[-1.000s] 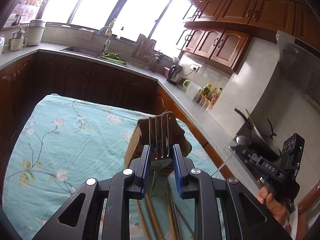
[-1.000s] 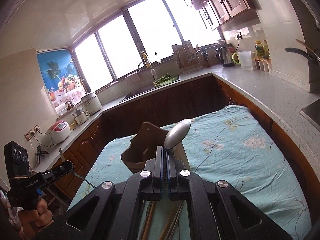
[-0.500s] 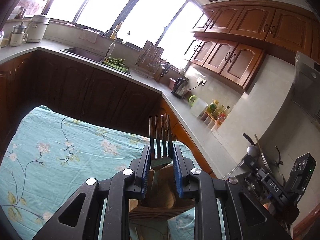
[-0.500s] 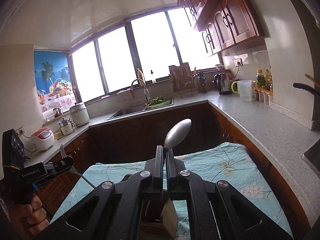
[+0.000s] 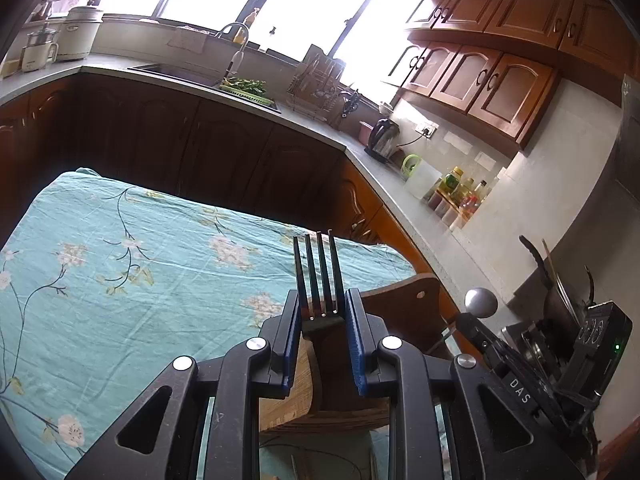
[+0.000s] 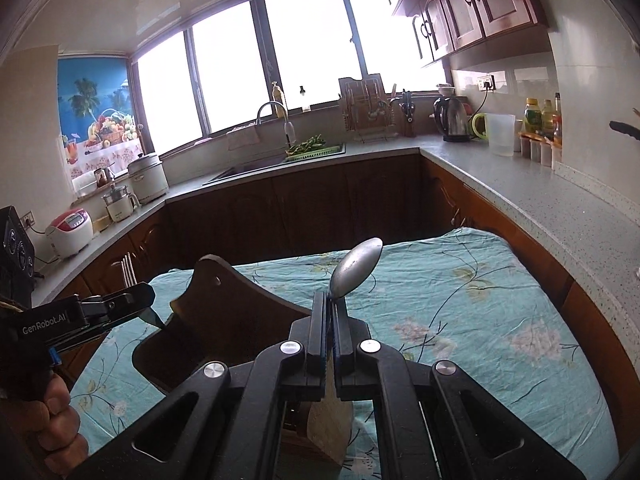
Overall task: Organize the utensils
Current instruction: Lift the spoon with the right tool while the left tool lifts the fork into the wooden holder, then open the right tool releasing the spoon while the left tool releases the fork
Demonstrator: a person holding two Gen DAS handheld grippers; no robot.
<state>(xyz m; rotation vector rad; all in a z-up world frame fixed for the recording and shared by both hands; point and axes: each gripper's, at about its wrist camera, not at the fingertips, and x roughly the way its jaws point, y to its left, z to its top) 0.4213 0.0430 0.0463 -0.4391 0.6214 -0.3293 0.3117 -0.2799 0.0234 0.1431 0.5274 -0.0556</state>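
My left gripper point(image 5: 322, 320) is shut on a metal fork point(image 5: 318, 276), tines pointing up and away. My right gripper point(image 6: 330, 312) is shut on a metal spoon point(image 6: 356, 266), its bowl sticking up past the fingertips. Below and just ahead of both grippers stands a wooden utensil holder point(image 5: 400, 308) with a tall curved back and a hanging hole, on the teal flowered tablecloth point(image 5: 140, 280). In the right wrist view the holder point(image 6: 224, 320) sits left of my fingers, with the left gripper point(image 6: 132, 300) and its fork beside it. The right gripper point(image 5: 476, 320) with the spoon shows at the right in the left wrist view.
Kitchen counters wrap around the table: sink point(image 6: 248, 168) and dish rack point(image 6: 366, 108) at the back, kettle point(image 6: 450, 118) and bottles point(image 6: 540, 116) on the right, rice cookers point(image 6: 70, 232) on the left. A pan point(image 5: 560, 292) sits on the stove at right. A hand point(image 6: 48, 424) grips the left handle.
Both grippers have swung and sunk toward the holder, which dropped low in the views half a second ago and now stands just ahead of the fingers. Fork and spoon stay gripped.
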